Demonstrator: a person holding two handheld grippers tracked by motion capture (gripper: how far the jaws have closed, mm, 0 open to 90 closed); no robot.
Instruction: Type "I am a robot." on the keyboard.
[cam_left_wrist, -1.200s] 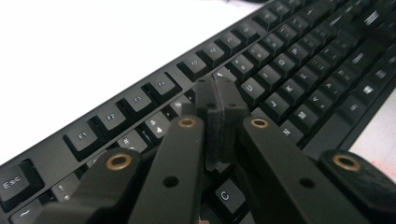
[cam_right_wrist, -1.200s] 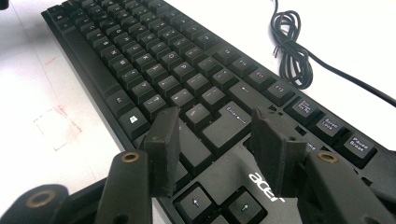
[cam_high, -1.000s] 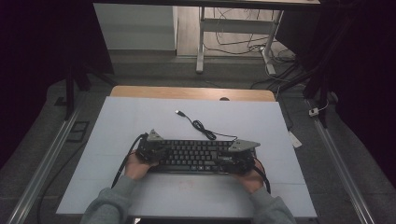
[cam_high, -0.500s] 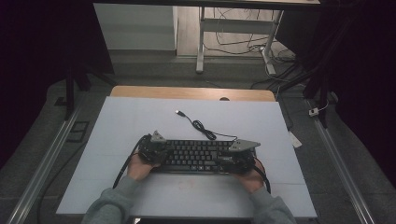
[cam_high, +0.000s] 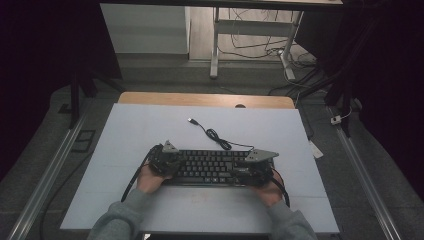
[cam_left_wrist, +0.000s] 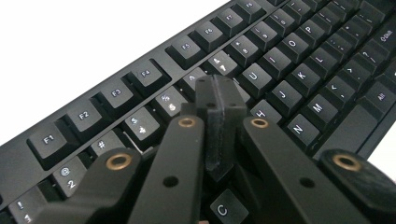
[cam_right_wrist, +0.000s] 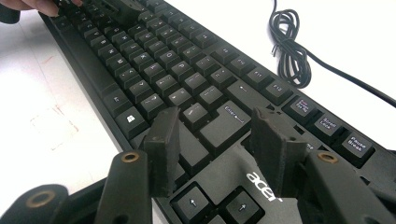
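Note:
A black Acer keyboard (cam_high: 212, 166) lies across the near middle of the white table (cam_high: 150, 125), with its black cable (cam_high: 217, 137) trailing away toward a USB plug (cam_high: 191, 120). My left gripper (cam_high: 167, 161) is over the keyboard's left end. In the left gripper view the keyboard (cam_left_wrist: 289, 65) lies just under my left gripper (cam_left_wrist: 219, 100), whose jaws are pressed together with nothing between them, tips above the number row. My right gripper (cam_high: 250, 167) is over the keyboard's right end. In the right gripper view it (cam_right_wrist: 215, 135) stands open, its fingertips (cam_right_wrist: 163, 135) straddling the Enter key area of the keyboard (cam_right_wrist: 154, 60).
The coiled cable (cam_right_wrist: 289, 51) lies on the table beyond the keyboard. Bare wood (cam_high: 205, 99) shows at the table's far edge. A metal table frame (cam_high: 250, 40) with floor cables stands beyond. The other hand (cam_right_wrist: 42, 5) shows far off in the right gripper view.

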